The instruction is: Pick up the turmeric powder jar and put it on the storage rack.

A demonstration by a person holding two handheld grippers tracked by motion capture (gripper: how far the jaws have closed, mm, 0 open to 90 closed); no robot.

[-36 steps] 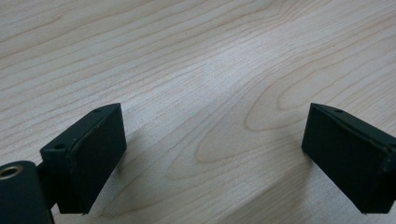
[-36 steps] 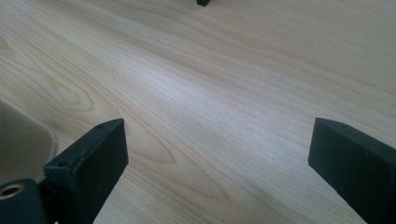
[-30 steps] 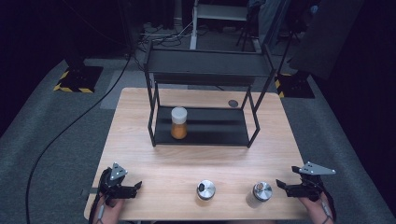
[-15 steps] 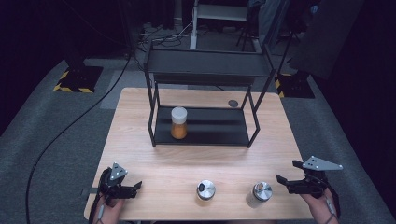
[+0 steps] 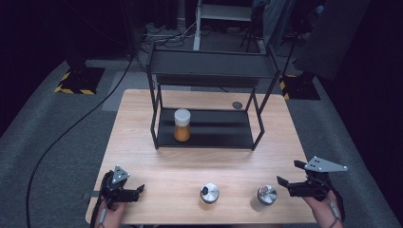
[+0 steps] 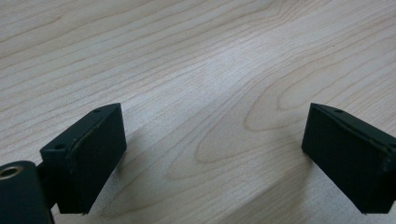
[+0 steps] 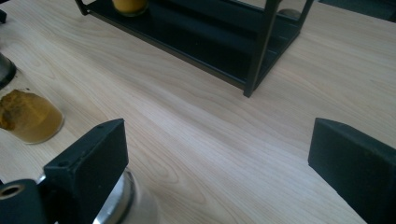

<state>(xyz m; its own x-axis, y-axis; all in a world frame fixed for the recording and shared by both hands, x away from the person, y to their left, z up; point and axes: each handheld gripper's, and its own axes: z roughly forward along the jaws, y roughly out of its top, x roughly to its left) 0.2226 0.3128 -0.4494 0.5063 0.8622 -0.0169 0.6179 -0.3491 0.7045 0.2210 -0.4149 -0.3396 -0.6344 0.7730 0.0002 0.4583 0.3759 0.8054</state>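
- Comparing with the picture of one second ago, the right gripper (image 5: 289,184) is seen lifted and drawn a little outward, past the right edge of the table (image 5: 157,156); its jaws are spread wide and nothing is held between them.
- The left gripper (image 5: 135,191) has not been moved; it rests low over the wood at the near left corner, its jaws also spread wide and empty.
- Just beside the right gripper, on its inner side, the jar with the plain silver lid (image 5: 263,197) is standing upright; in the right gripper view its lid is seen partly behind the left jaw.
- Further inward, between the two grippers, the second jar (image 5: 208,195) with brownish content is found, untouched.
- Far ahead of both grippers, the black shelf (image 5: 256,127) is placed, with an orange jar (image 5: 182,125) already on its lower board.
- The change is judged as an approach: the near silver-lidded jar is probably to be taken next by the right gripper.
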